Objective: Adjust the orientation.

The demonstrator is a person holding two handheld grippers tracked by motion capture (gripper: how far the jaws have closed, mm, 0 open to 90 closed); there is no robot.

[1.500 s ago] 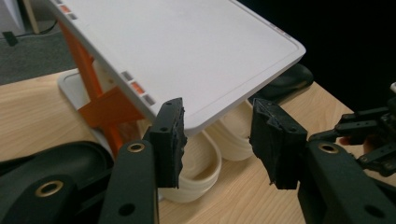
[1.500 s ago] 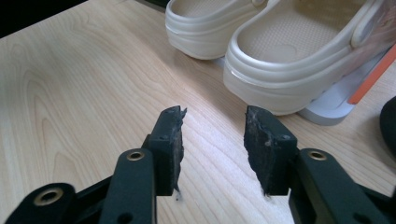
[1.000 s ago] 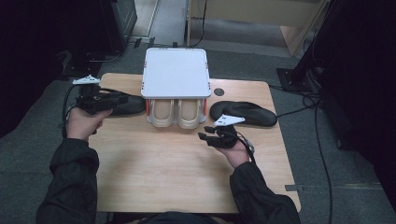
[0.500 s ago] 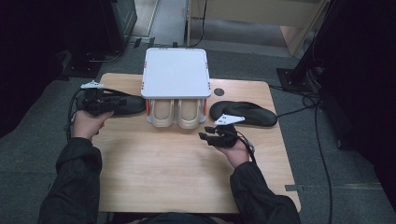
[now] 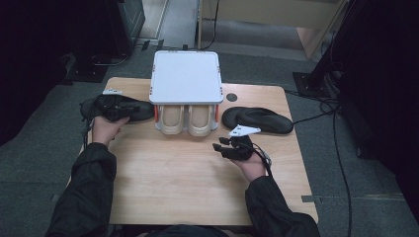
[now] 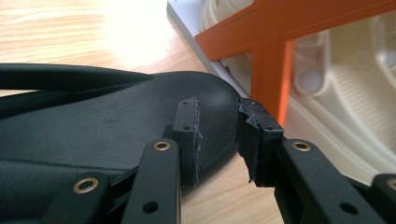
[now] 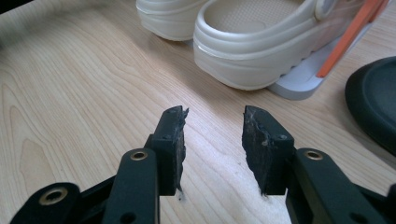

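A black flat sole (image 5: pixel 142 111) lies at the table's left, beside a white rack (image 5: pixel 186 76) that shelters a pair of cream clogs (image 5: pixel 190 119). My left gripper (image 5: pixel 116 105) hovers low over this sole. In the left gripper view its jaws (image 6: pixel 218 109) have just been closing. A gap still shows between the pads, with the rounded end of the sole (image 6: pixel 93 126) under them and no pad pressing on it. My right gripper (image 5: pixel 221 146) is held over bare wood in front of the clogs, and its jaws (image 7: pixel 212 116) are open with nothing between them.
A second black sole (image 5: pixel 262 120) lies right of the rack, and its edge (image 7: pixel 373 100) is at the right of the right gripper view. Orange struts (image 6: pixel 271 60) hold up the rack's top close to my left jaws. The wooden tabletop (image 5: pixel 188 187) stretches toward the person.
The left hand has come down and a little to the right, onto the left black sole. The right hand has stayed in place.
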